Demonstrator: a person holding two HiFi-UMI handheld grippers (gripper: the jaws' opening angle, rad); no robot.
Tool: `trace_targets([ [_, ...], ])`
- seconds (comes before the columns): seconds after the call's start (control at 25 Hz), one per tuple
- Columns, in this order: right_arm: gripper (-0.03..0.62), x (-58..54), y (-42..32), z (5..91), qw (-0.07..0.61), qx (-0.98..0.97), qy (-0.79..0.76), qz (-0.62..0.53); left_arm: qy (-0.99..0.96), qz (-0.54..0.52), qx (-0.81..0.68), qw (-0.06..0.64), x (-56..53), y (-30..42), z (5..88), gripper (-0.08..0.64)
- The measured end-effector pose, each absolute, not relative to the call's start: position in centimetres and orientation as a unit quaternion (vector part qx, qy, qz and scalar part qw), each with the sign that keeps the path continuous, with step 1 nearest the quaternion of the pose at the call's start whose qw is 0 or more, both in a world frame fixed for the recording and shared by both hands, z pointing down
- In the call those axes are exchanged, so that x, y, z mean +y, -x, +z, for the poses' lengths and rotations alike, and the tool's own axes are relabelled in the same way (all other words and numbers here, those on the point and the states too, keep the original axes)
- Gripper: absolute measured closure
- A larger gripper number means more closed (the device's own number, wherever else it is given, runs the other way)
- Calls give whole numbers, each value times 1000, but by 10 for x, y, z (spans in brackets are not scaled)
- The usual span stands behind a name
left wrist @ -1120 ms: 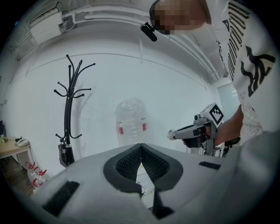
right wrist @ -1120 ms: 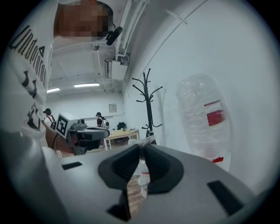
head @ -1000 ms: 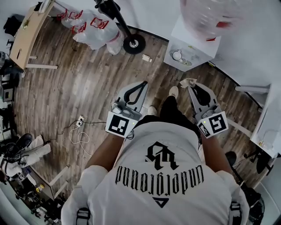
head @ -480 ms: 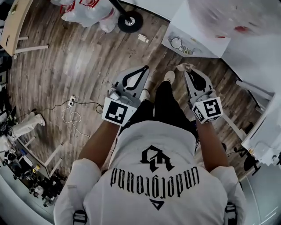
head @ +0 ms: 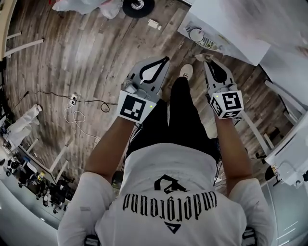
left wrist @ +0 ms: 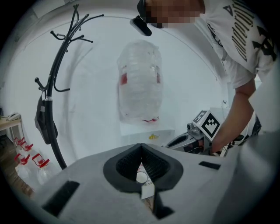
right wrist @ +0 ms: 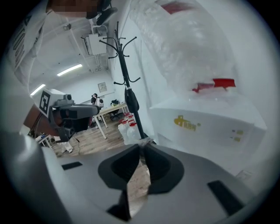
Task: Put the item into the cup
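Observation:
My right gripper (head: 206, 59) is shut on a small crumpled beige item (head: 201, 57). In the right gripper view the item (right wrist: 145, 141) pokes out just past the closed tips. My left gripper (head: 165, 59) is shut and empty, its pads meeting in the left gripper view (left wrist: 141, 147). A round white cup (head: 196, 34) sits on the tray of a white water dispenser (head: 226, 36), a little ahead of both grippers. Through the left jaws' gap a white rim shows, probably the cup (left wrist: 141, 177). The dispenser's clear bottle (left wrist: 140, 81) rises ahead, close to the right gripper (right wrist: 142, 146).
A black coat rack (left wrist: 56, 87) stands left of the dispenser, its round base (head: 137, 4) on the wooden floor. Bagged water jugs (left wrist: 27, 162) lie beside it. A cable and power strip (head: 74, 100) trail on the floor at left. White furniture (head: 288, 153) stands at right.
The person has stepped toward the dispenser, so the floor and dispenser slid up and nearer. Both grippers kept their pose, the right one still holding the item.

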State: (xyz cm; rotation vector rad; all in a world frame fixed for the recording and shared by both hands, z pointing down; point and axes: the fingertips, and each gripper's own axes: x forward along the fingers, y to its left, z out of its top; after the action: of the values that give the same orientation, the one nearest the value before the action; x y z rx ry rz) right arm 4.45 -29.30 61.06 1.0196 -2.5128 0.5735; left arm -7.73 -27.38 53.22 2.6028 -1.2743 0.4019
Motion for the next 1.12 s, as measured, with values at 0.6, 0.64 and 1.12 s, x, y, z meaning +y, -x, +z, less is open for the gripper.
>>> trace_targets([
  [0.6, 541, -343, -45, 788, 219, -850, -415, 240, -891, 168, -402, 125, -309, 67, 703, 552],
  [0.64, 541, -346, -46, 797, 221, -847, -418, 242, -892, 170, -399, 123, -311, 65, 710, 552],
  [1.12, 538, -375, -55, 862, 232, -824, -445, 262, -892, 173, -397, 130, -332, 53, 747, 552],
])
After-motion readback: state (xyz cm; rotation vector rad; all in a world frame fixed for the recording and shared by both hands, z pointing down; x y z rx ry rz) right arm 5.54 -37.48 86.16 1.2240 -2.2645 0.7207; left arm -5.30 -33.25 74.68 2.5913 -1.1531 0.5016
